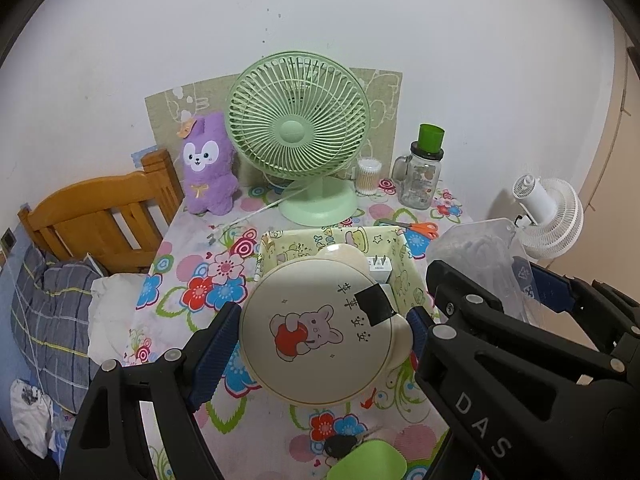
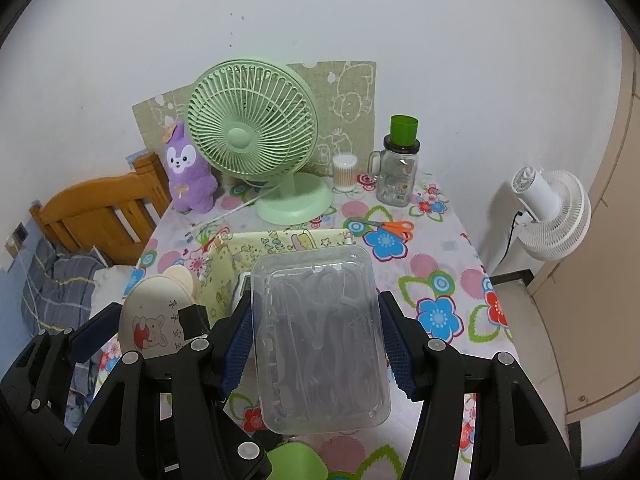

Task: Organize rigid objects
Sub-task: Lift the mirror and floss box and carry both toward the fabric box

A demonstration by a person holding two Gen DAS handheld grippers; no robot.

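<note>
The left gripper was clamped on a cream bear-eared case; the right gripper clamped a clear plastic box, both near the yellow fabric bin.

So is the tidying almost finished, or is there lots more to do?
Partway. A white charger already sits in the yellow box. The left gripper holds the round bunny case, the right gripper holds the clear plastic box. Scissors and a key remain on the table.
</note>
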